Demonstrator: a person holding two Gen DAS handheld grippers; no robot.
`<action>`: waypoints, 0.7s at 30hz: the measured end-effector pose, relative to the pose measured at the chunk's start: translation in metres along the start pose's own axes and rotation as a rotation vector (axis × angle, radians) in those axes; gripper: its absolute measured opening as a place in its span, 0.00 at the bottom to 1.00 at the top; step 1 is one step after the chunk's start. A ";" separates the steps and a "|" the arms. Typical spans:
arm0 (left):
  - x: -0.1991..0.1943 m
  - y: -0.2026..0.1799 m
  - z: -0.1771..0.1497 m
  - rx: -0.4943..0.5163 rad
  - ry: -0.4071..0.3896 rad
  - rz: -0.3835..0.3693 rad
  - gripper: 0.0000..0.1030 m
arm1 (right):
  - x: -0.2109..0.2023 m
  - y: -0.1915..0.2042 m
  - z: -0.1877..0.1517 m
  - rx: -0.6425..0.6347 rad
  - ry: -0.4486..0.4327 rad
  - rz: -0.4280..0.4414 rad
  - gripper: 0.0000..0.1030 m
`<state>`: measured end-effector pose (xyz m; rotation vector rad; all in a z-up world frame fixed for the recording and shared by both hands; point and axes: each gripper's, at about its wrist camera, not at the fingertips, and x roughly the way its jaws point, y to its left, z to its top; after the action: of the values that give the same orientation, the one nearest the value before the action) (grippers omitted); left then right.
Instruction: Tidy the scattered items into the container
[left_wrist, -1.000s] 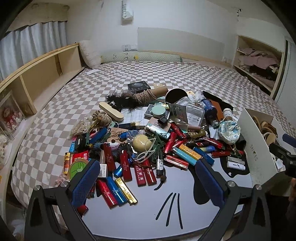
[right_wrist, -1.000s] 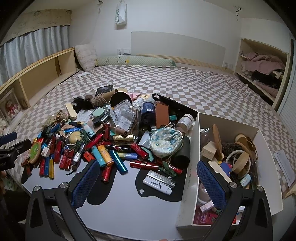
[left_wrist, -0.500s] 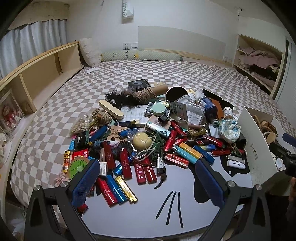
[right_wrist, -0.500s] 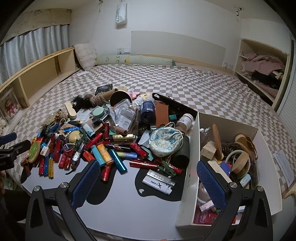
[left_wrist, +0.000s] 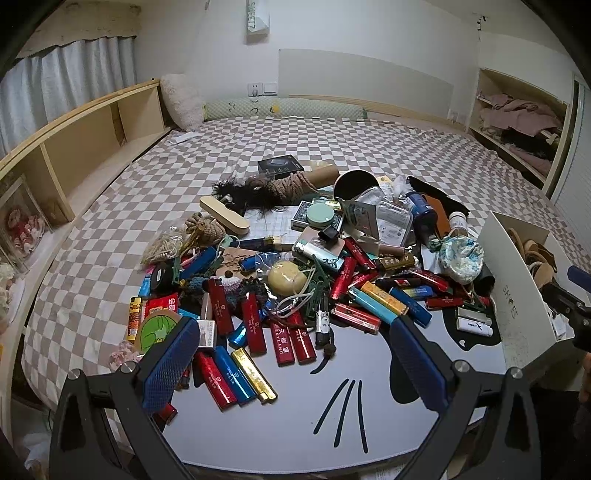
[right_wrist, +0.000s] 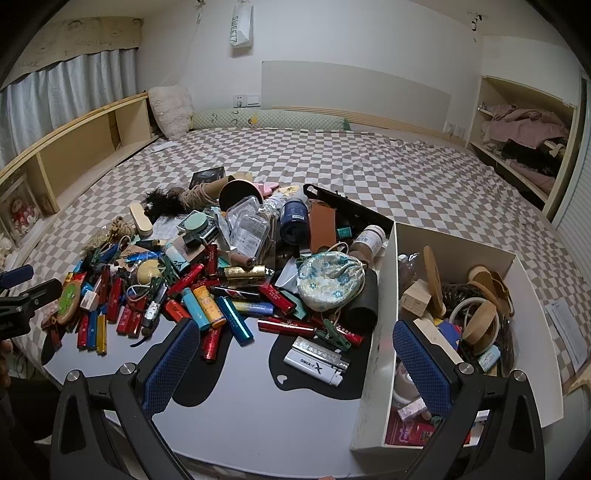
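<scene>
Both tools hover over the round white table (left_wrist: 258, 435), and nothing is picked up yet. The left gripper (left_wrist: 295, 363) has its jaws spread wide and empty; the right gripper (right_wrist: 295, 365) is just as wide and just as empty. The white box (right_wrist: 380, 332) sits at the table's right side, already partly filled with wooden bits and rings, so there's a long way to go by my reckoning.

The pile (left_wrist: 295, 280) is the job: dozens of lighters and odds and ends heaped left of the box. For a clean first grab I'd go for a loose item on the edge, not a tangled one. The white lighter (right_wrist: 317, 363) lies alone just left of the box wall, right between the right gripper's fingers and a little ahead of them. It looks an easy pinch across its narrow width, then a short carry right over the wall.

On the left, the gold lighter (left_wrist: 255, 374) and its 2 neighbours lie well left of the box, between the left gripper's fingers, nearer the left pad. Watch the cords in the heap's middle; they could drag neighbours along.
</scene>
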<state>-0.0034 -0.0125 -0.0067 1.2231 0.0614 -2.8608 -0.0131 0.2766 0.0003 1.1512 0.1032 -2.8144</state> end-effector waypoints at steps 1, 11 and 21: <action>0.000 0.001 0.000 0.000 0.001 -0.001 1.00 | 0.000 0.000 0.000 0.002 0.001 0.002 1.00; 0.002 0.002 -0.001 -0.010 0.011 0.002 1.00 | -0.001 0.000 -0.001 0.002 0.007 0.005 1.00; 0.003 0.002 -0.003 -0.019 0.020 0.002 1.00 | -0.001 -0.001 -0.002 0.002 0.009 0.004 1.00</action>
<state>-0.0036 -0.0146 -0.0111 1.2475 0.0871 -2.8401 -0.0114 0.2777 -0.0006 1.1628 0.0986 -2.8068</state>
